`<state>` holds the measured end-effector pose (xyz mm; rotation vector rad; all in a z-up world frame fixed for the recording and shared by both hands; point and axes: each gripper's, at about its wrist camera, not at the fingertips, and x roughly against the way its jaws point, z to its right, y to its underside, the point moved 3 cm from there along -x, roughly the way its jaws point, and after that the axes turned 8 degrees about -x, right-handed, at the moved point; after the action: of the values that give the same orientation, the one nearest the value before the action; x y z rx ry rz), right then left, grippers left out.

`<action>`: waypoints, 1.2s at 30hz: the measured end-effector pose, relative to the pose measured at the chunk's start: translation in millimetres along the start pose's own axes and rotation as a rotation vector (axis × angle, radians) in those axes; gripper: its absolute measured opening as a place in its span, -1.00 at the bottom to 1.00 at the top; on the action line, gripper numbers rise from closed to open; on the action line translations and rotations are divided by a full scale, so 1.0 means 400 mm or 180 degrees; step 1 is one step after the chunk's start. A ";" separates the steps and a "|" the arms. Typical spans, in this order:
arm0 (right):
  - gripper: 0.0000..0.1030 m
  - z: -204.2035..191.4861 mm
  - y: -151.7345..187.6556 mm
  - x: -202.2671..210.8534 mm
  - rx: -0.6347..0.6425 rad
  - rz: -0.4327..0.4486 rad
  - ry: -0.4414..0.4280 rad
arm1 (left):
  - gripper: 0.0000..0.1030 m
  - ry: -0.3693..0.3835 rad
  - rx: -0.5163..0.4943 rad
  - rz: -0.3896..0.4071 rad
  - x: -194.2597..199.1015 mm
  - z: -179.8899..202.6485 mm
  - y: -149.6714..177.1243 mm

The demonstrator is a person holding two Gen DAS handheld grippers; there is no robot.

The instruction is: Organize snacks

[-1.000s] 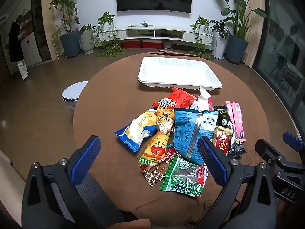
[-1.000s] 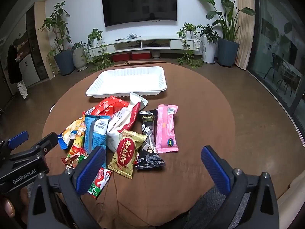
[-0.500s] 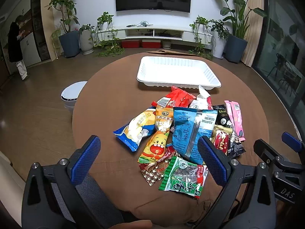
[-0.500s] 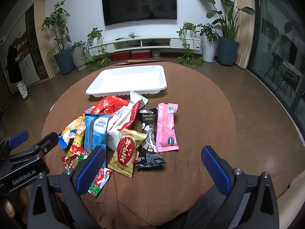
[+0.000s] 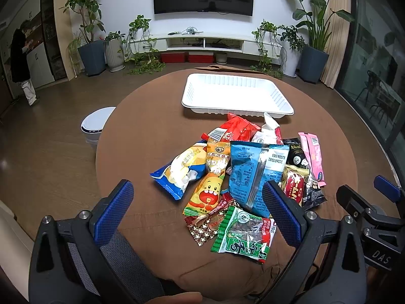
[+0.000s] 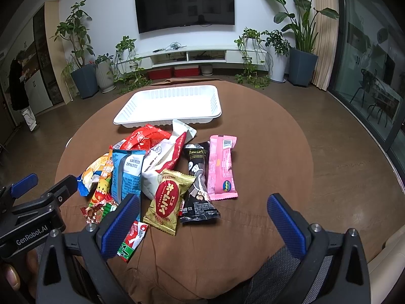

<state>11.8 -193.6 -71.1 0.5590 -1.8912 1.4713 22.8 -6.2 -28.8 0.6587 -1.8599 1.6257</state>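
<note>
A heap of snack packets lies on the round brown table (image 5: 141,136). It includes a blue packet (image 5: 255,174), a yellow cartoon packet (image 5: 206,195), a green packet (image 5: 244,235), a gold and red packet (image 6: 168,200), a black packet (image 6: 200,185) and a pink packet (image 6: 222,167). An empty white tray (image 5: 235,96) stands behind the heap; it also shows in the right wrist view (image 6: 172,106). My left gripper (image 5: 197,212) is open and empty, at the near edge before the heap. My right gripper (image 6: 200,223) is open and empty, to its right.
A white round bin (image 5: 97,124) stands on the floor left of the table. Potted plants (image 5: 91,50) and a TV shelf (image 5: 210,45) line the far wall. A person (image 5: 22,60) stands far left. Glass doors are on the right.
Both grippers have barely moved. The snacks and the tray lie as before.
</note>
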 end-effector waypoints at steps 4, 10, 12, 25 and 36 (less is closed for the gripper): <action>1.00 0.000 0.001 -0.002 0.0002 -0.0003 0.0002 | 1.00 0.0001 0.0000 0.0003 0.000 -0.002 0.000; 1.00 0.000 0.003 -0.003 0.0000 -0.0006 0.0001 | 1.00 0.0006 0.0002 -0.0003 -0.002 -0.003 0.001; 1.00 0.000 0.001 -0.001 0.0001 -0.0008 0.0002 | 1.00 0.0010 0.0001 -0.0006 -0.002 -0.003 0.003; 1.00 0.000 0.003 -0.005 0.0001 -0.0013 0.0005 | 1.00 0.0016 0.0001 -0.0011 -0.004 -0.003 0.006; 1.00 0.000 0.002 -0.003 0.0001 -0.0025 0.0007 | 1.00 0.0014 0.0004 -0.0012 -0.004 -0.004 0.007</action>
<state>12.1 -193.3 -72.4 0.5642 -1.8851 1.4664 22.4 -4.5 -31.8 0.6584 -1.8537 1.6246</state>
